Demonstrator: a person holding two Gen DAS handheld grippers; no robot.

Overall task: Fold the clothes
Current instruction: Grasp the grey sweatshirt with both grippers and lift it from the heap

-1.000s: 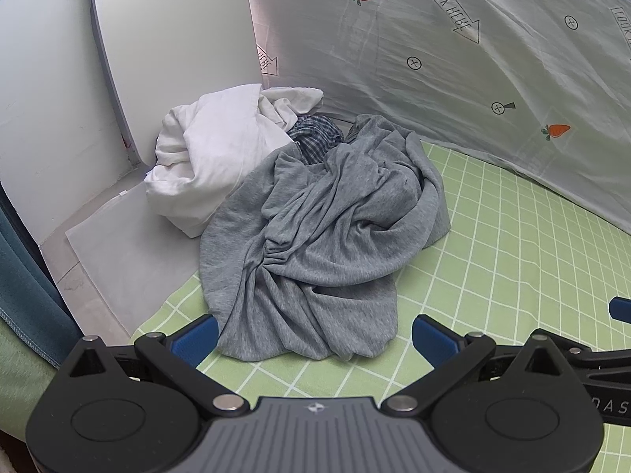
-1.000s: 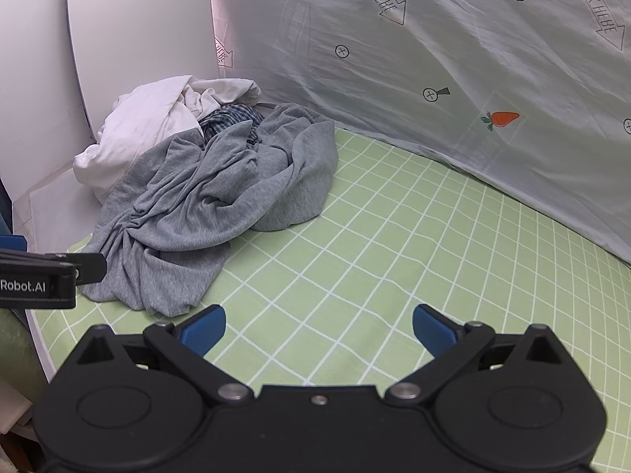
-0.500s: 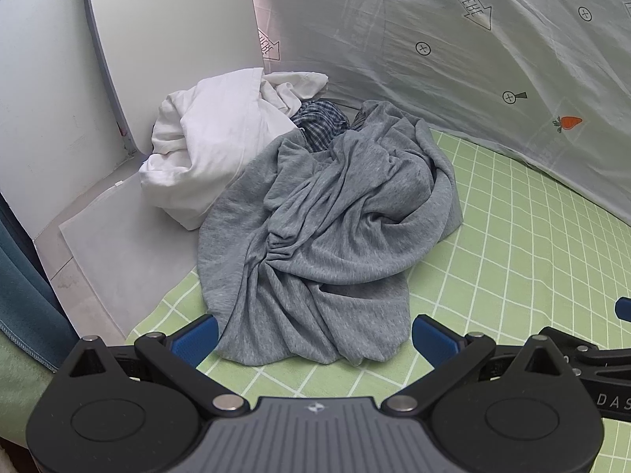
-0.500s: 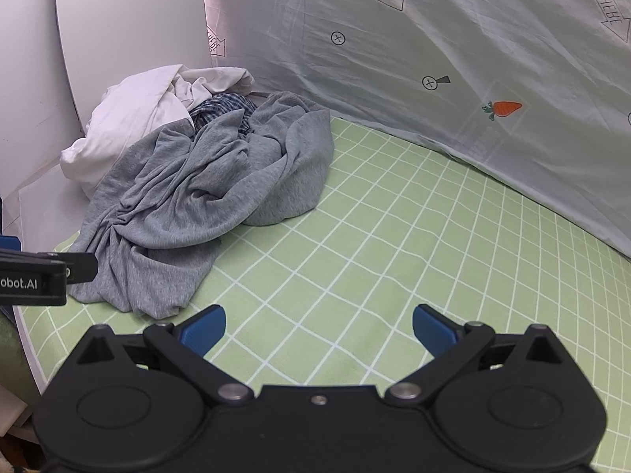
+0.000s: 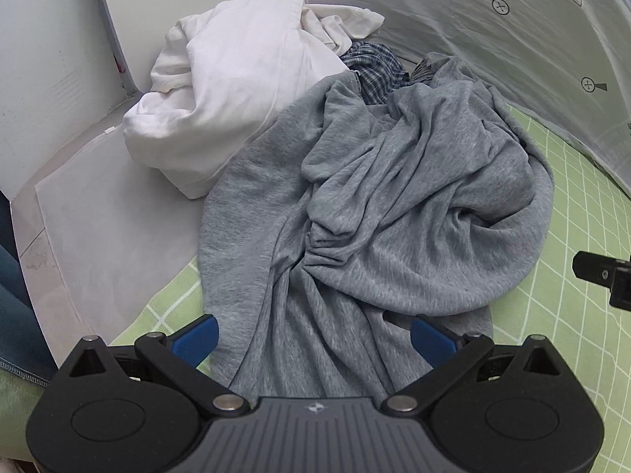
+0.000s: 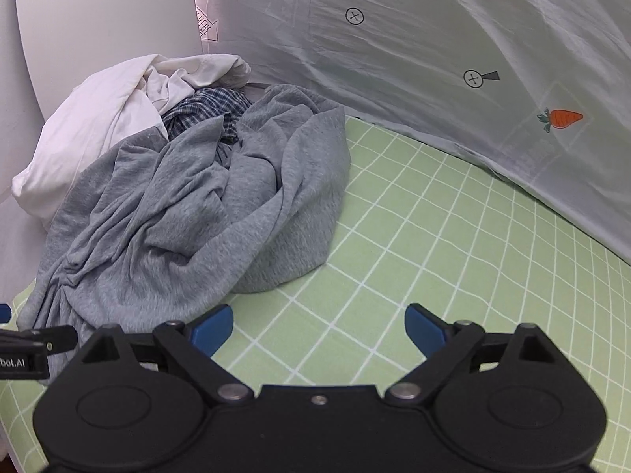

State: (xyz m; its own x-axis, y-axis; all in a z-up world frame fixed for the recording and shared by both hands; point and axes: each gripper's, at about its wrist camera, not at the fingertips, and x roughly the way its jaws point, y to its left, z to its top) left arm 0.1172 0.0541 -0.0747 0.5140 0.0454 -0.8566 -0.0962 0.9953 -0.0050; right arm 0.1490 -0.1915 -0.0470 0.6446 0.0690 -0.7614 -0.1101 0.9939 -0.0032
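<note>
Both tongs have advanced toward the clothes pile since the earlier frames; the grey garment now fills more of each view.

Left tongs (image 5: 313,337): jaws apart, holding nothing, the near edge of the grey garment (image 5: 378,213) lying between the blue pads (image 5: 195,339). In the right wrist view, a label on the left unit reads "bot.AI", cut off at the frame edge.

Right tongs (image 6: 319,327): jaws apart, holding nothing, poised over the green checked sheet (image 6: 453,244) just right of the garment's near edge.

Grey garment: crumpled, unfolded, with deep gathered creases near its middle. It lies on the sheet, its left part on a white mat (image 5: 106,236).

Behind it and partly under it lies a blue plaid cloth (image 5: 372,65). A bunched white cloth (image 5: 232,90) lies left of the plaid, touching the grey garment.

Backdrop (image 6: 434,39): pale fabric printed with carrots (image 6: 562,118), crossed circles and an arrow with lettering too distorted to read.
</note>
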